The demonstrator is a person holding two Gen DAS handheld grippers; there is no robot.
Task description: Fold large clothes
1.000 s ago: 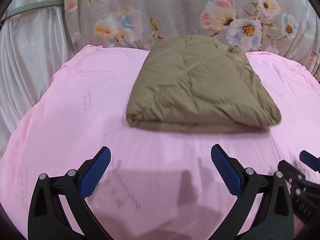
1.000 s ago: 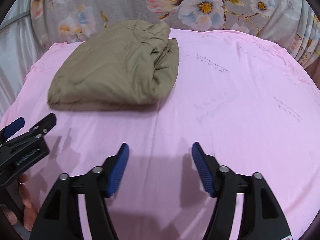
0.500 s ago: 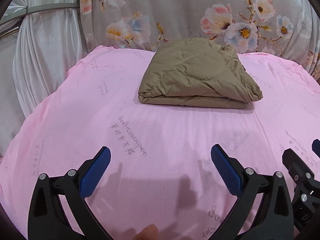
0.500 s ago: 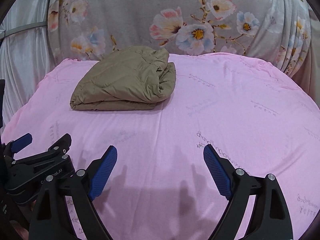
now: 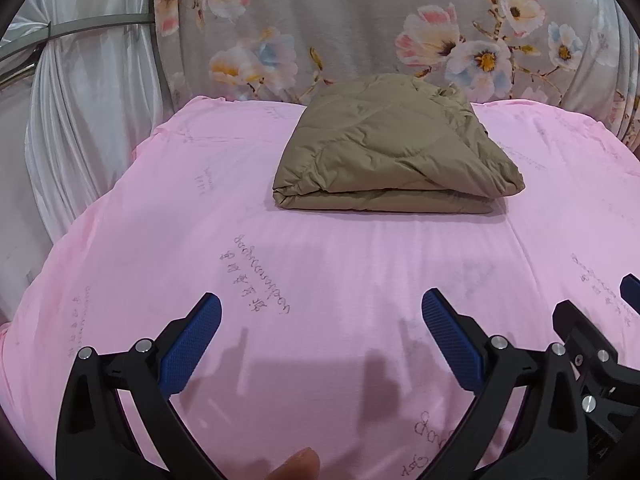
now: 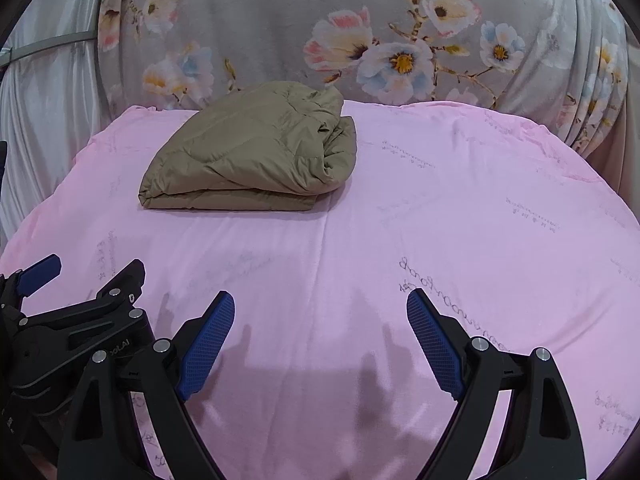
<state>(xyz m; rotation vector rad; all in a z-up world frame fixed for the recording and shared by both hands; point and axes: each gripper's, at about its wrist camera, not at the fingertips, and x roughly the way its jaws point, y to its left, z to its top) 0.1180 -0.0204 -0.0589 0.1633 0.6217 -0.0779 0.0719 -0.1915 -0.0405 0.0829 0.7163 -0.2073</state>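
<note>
Lying folded on the pink sheet (image 5: 320, 280), olive quilted jacket (image 5: 396, 148), possibly a blanket, left gripper (image 5: 320, 320) and right gripper (image 6: 320, 320) both wide, empty

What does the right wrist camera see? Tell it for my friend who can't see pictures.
A folded olive-brown padded jacket lies on a pink sheet, in front of a flowered grey cloth. Nearer the camera, the right hand-held gripper is open and empty, with the left hand-held gripper beside it.
</note>
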